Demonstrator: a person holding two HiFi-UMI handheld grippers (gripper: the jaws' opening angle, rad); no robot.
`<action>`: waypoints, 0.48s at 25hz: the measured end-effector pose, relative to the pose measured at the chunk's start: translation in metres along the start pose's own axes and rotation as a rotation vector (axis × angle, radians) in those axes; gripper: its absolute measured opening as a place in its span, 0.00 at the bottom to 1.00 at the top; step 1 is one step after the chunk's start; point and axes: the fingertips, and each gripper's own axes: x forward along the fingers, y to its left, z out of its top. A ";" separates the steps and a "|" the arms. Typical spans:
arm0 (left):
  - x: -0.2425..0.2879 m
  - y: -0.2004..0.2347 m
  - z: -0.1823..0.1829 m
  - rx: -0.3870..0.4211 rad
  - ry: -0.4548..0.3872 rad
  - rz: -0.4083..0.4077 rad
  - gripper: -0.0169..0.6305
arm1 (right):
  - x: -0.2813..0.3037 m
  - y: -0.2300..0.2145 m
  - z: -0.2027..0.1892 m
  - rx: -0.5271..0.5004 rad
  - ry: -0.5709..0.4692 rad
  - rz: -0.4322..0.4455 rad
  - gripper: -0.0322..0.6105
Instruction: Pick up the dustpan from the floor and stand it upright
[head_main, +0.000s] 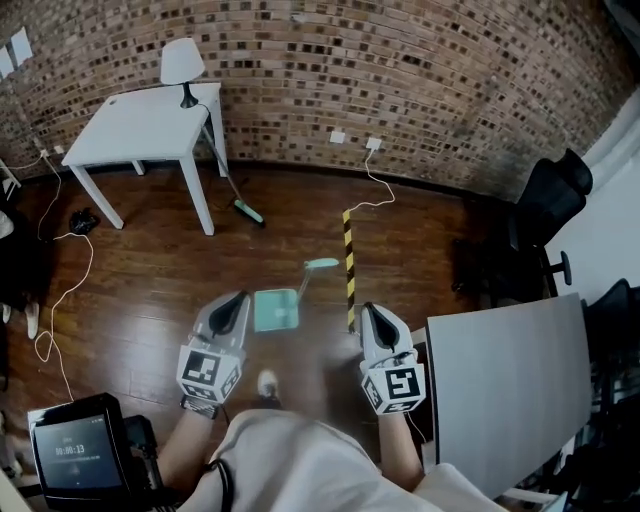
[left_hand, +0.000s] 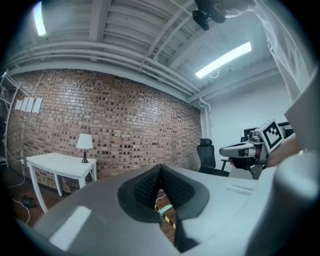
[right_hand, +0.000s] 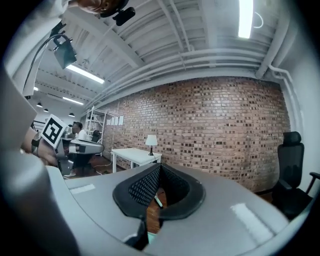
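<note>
1. Both grippers are clenched shut with nothing in them. The left gripper (head_main: 238, 300) and the right gripper (head_main: 370, 312) must open first. If they stay shut, they only bump the dustpan.
2. The teal dustpan (head_main: 276, 310) lies flat on the wood floor (head_main: 150, 290). It is between the two grippers and a bit ahead of them, nearer the left one. Its handle (head_main: 318, 266) points away toward the brick wall (head_main: 420, 80). The floor looks shiny, so I think a push could make the dustpan slide away.
3. The handle looks thin. A grip on it could let the pan swing or slip out.
4. The yellow and black strip (head_main: 348, 270) lies just beside the handle. A jaw could catch on it.
5. Once it stands up, the dustpan could tip over again if it is let go too soon.
6. Both gripper views look out across the room. The left gripper view shows only a small teal bit under the jaws.
7. The dustpan is blurry in the head view. I cannot tell which edge is its open mouth.
8. The gray tabletop (head_main: 505, 390) hides the floor on the right.
</note>
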 end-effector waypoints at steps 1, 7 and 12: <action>-0.011 -0.010 0.003 0.005 -0.007 0.002 0.03 | -0.010 0.004 0.004 -0.005 -0.020 0.009 0.07; -0.102 -0.096 -0.005 0.003 -0.029 0.040 0.03 | -0.118 0.027 0.014 -0.052 -0.085 0.033 0.07; -0.177 -0.167 -0.028 -0.023 -0.021 0.096 0.03 | -0.213 0.033 -0.014 -0.047 -0.055 0.046 0.07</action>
